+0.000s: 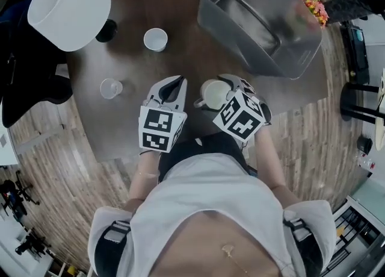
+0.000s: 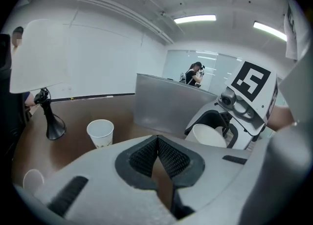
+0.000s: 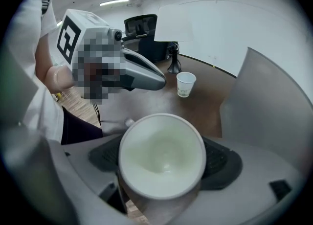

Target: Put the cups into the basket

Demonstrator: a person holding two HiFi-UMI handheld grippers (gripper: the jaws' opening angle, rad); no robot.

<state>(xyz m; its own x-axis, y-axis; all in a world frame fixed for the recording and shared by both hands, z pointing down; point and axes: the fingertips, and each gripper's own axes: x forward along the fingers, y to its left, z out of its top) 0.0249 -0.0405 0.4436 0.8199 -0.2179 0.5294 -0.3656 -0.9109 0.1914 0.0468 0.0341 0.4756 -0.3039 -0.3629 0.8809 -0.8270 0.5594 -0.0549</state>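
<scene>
Dark brown round wooden table carries a grey plastic basket at its far right. Just short of the basket's near wall, the right gripper pinches a white ceramic cup by its sides, mouth facing the camera. The left gripper, beside it and further from the basket, has its pads pressed together on nothing. A white paper cup and a clear plastic cup stand left of the basket. The carry step seems in hand; next, the held cup needs lifting over the rim.
</scene>
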